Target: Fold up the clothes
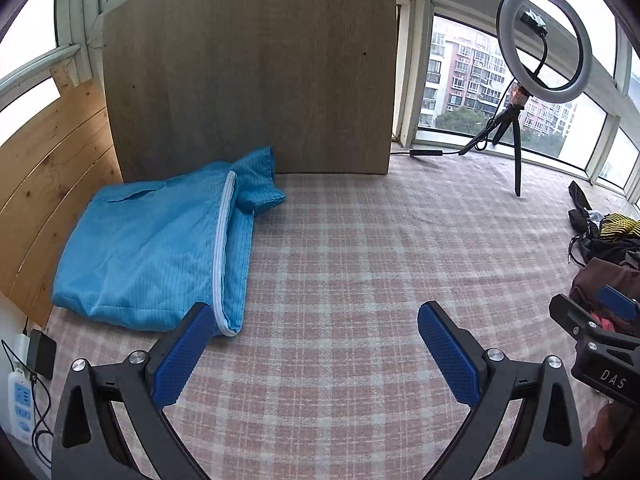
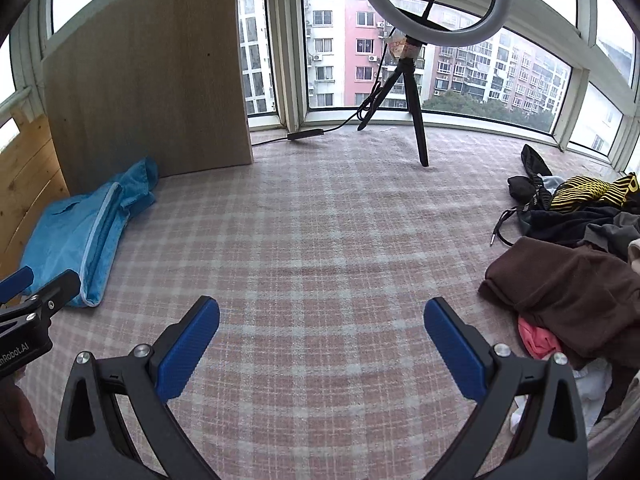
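Note:
A folded blue zip garment (image 1: 160, 248) lies on the plaid cloth at the left, against the wooden board; it also shows in the right wrist view (image 2: 76, 236). A pile of unfolded clothes, with a brown garment (image 2: 568, 288) on top and a yellow-black striped one (image 2: 588, 192) behind, lies at the right. My left gripper (image 1: 316, 316) is open and empty, just right of the blue garment's near corner. My right gripper (image 2: 320, 312) is open and empty over bare cloth, left of the pile. The right gripper's tip shows in the left wrist view (image 1: 592, 316).
A ring light on a tripod (image 2: 416, 80) stands at the back by the windows, with its cable (image 2: 312, 134) on the cloth. A tall wooden board (image 1: 248, 72) stands behind the blue garment. A power strip and charger (image 1: 32, 368) lie at the far left.

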The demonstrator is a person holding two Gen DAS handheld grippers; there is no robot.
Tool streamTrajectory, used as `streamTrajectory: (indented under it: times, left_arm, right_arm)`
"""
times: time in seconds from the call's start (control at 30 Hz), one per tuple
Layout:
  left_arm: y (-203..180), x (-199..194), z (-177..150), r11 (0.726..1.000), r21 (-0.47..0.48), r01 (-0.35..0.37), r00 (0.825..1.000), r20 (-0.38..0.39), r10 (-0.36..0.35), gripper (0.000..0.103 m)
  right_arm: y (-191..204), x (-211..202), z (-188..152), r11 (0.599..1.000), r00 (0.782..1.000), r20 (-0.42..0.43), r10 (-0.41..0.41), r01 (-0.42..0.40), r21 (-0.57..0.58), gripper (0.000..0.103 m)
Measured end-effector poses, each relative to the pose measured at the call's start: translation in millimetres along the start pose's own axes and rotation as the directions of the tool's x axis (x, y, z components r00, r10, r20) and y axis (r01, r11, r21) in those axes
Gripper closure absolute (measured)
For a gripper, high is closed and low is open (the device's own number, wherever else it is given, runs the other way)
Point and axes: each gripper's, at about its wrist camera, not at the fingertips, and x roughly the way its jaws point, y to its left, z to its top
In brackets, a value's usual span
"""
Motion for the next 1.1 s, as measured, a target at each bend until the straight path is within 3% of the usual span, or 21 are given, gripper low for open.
streamTrajectory:
  times: [0.3, 0.47, 0.7, 1.1]
  left_arm:
    - [-5.3, -75.8, 0.3, 0.997, 0.02, 0.079, 0.992, 0.1, -0.081, 0.001]
    - [-11.6, -99.4, 3.0, 0.994, 0.031, 0.105, 0.984, 0.14, -0.108, 0.001]
    - [-47.0, -109.7, 1.2, 0.978, 0.104, 0.179, 0.971, 0.139, -0.193, 0.001]
    - [-130.0, -116.6, 8.6, 0.936, 0.216, 0.276, 0.943, 0.128, -0.308, 0.001]
  right_arm:
    - [-13.3, -87.8, 0.2, 0.998, 0.992, 0.119, -0.044, 0.039, 0.042, 0.0]
    - [-30.2, -126.2, -6.8, 0.995, 0.981, 0.174, -0.085, 0.074, 0.066, 0.0]
    - [-61.4, -165.2, -19.4, 0.974, 0.948, 0.233, -0.215, 0.191, 0.122, 0.0]
    - [-162.7, -198.4, -44.2, 0.91, 0.902, 0.212, -0.375, 0.315, 0.269, 0.0]
